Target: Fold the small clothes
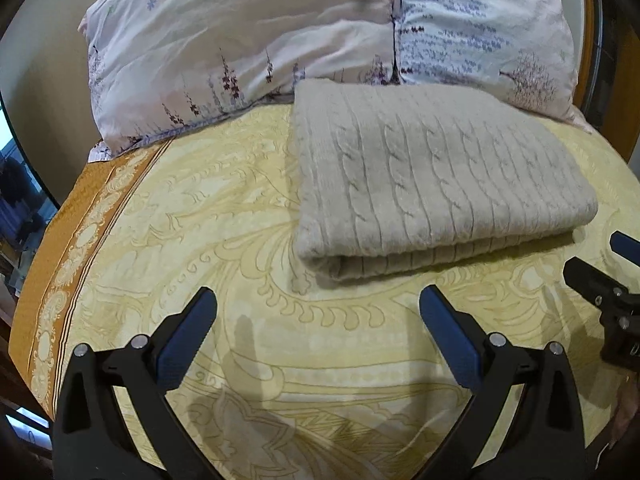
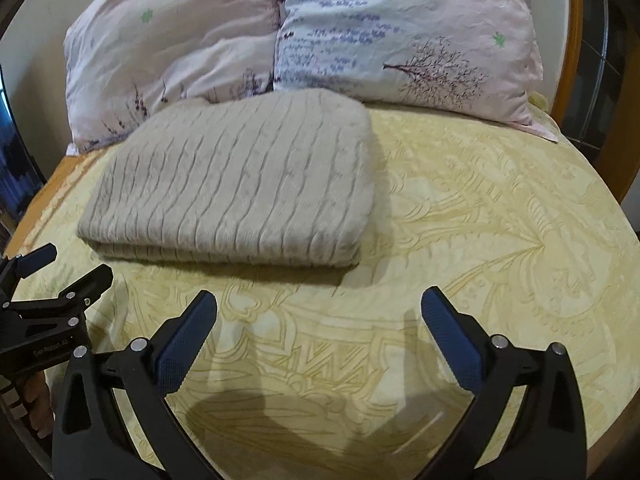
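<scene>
A beige cable-knit sweater (image 1: 432, 176) lies folded into a flat rectangle on the yellow bedspread (image 1: 240, 240), its folded edge facing me. It also shows in the right wrist view (image 2: 240, 180). My left gripper (image 1: 318, 304) is open and empty, hovering just short of the sweater's near edge. My right gripper (image 2: 320, 304) is open and empty, short of the sweater's near right corner. Each gripper shows at the edge of the other's view, the right one (image 1: 600, 264) and the left one (image 2: 60, 268).
Two floral pillows (image 1: 248, 44) (image 2: 400, 28) lean at the head of the bed right behind the sweater. The bedspread's orange border (image 1: 60, 264) marks the left edge of the bed. A wooden headboard (image 2: 576, 40) curves at the right.
</scene>
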`<act>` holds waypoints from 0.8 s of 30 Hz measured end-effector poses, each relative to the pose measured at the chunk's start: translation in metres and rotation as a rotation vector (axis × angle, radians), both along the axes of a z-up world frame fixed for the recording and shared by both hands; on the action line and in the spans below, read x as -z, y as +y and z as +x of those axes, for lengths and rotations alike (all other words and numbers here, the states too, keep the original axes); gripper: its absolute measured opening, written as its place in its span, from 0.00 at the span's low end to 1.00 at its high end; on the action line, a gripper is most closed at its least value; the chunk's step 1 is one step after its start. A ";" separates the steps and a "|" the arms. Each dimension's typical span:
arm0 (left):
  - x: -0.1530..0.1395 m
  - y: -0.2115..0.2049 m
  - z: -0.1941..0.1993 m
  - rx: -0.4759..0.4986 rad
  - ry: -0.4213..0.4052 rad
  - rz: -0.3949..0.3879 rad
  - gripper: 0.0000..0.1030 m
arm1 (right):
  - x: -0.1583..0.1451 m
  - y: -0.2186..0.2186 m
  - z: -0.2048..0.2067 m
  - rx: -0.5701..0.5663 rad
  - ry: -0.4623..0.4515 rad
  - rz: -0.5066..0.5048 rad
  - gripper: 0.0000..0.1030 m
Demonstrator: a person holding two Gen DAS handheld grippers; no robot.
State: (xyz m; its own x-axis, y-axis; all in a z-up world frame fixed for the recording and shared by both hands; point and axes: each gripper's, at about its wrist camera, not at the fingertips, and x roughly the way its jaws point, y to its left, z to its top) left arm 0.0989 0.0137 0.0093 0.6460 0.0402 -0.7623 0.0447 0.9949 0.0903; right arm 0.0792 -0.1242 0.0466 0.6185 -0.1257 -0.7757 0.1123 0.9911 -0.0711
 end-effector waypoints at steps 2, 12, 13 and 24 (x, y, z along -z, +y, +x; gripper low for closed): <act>0.003 -0.001 0.000 -0.001 0.009 0.008 0.98 | 0.005 0.005 0.001 -0.009 0.013 -0.010 0.99; 0.011 0.007 0.004 -0.015 0.059 -0.070 0.98 | 0.015 0.010 0.004 -0.009 0.060 -0.024 0.99; 0.012 0.010 0.006 -0.020 0.071 -0.102 0.98 | 0.015 0.010 0.005 -0.008 0.063 -0.022 0.99; 0.013 0.011 0.005 -0.020 0.073 -0.113 0.98 | 0.016 0.012 0.005 -0.020 0.072 -0.037 0.99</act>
State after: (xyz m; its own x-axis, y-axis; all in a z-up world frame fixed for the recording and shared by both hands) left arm 0.1040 0.0243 -0.0036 0.5885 -0.0367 -0.8076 0.0272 0.9993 -0.0256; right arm 0.0845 -0.1117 0.0307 0.5637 -0.1431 -0.8135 0.0859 0.9897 -0.1145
